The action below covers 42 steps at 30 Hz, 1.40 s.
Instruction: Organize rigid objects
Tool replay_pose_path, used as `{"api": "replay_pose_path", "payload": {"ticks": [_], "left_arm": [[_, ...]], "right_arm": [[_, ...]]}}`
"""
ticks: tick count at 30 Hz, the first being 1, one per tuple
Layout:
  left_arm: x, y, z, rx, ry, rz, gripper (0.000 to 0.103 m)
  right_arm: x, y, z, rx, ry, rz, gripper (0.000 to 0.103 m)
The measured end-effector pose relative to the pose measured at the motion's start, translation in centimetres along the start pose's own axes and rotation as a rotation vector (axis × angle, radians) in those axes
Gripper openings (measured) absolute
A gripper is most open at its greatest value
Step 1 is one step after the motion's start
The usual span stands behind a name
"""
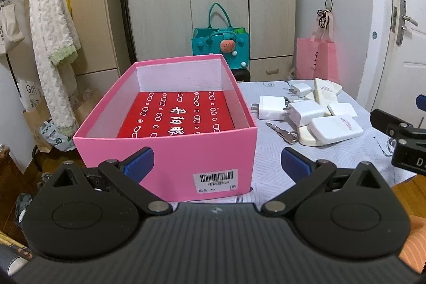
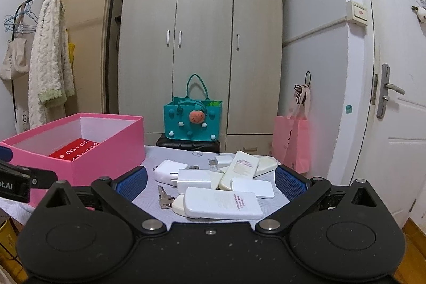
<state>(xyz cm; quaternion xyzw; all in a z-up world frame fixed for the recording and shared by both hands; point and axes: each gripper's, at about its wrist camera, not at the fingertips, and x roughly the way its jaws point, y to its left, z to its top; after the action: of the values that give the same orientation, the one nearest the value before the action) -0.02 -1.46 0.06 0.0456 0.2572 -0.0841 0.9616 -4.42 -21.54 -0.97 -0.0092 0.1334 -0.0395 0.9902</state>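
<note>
A pink open box [image 1: 170, 161] [image 2: 106, 151] stands on the left of the cloth-covered table, with a red printed box [image 1: 178, 115] [image 2: 74, 149] lying flat inside. To its right lies a pile of white chargers [image 1: 271, 107] [image 2: 193, 178], white and cream flat cases [image 1: 336, 128] [image 2: 222, 202] and a bunch of keys [image 1: 283, 133] [image 2: 165, 197]. My left gripper [image 1: 217, 164] is open, facing the box's near wall with nothing between its fingers. My right gripper [image 2: 210, 181] is open just in front of the pile, its blue pads either side of it, touching nothing.
The table's pale patterned cloth [image 1: 269, 169] [image 2: 149, 194] ends close behind the pile. Beyond stand a teal felt bag [image 1: 221, 43] [image 2: 193, 119], a pink gift bag [image 1: 316, 57] [image 2: 293, 141], a wardrobe [image 2: 202, 44], a door [image 2: 399, 97] at right and a clothes rack with a white robe [image 1: 50, 44] at left.
</note>
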Motion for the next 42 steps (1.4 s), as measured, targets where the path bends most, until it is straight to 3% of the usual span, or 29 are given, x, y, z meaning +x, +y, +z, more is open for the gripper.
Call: {"api": "replay_pose_path", "payload": {"ticks": [9,15,21,26,29,33,35,39,42], "left_arm": [[-0.5,-0.3,0.6,0.015,0.001,0.01,0.103],[-0.2,-0.1,1.8,0.036,0.046,-0.001,0.103],[0.5,0.6,4.9,0.099,0.093,-0.03,0.103],[0.9,1.0,7.4,0.208,0.096,0.026,0.103],[1.6,0.7,7.9,0.29,0.165,0.022,0.103],[3.5,1.6,9.2,0.201,0.345,-0.105,0.103],[4.5,2.1,10.0,0.133,0.397,-0.148,0.102],[6.2,2.5,12.0,0.125,0.422,-0.106,0.1],[7.8,3.2,13.5,0.135,0.441,-0.074,0.099]], "right_arm": [[-0.1,-0.5,0.1,0.017,-0.011,0.012,0.103],[0.7,-1.0,0.2,0.007,-0.016,0.053,0.103],[1.6,-4.4,1.4,0.108,-0.097,0.248,0.103],[3.8,-6.2,2.8,0.049,-0.015,0.345,0.103],[5.6,-6.7,3.0,0.011,0.046,0.388,0.103],[7.6,-6.9,2.5,-0.031,0.117,0.454,0.103],[8.7,-7.1,2.2,-0.046,0.157,0.485,0.103],[11.3,-7.2,1.4,-0.152,0.226,0.542,0.103],[12.9,-6.7,1.7,-0.292,0.225,0.555,0.103]]}}
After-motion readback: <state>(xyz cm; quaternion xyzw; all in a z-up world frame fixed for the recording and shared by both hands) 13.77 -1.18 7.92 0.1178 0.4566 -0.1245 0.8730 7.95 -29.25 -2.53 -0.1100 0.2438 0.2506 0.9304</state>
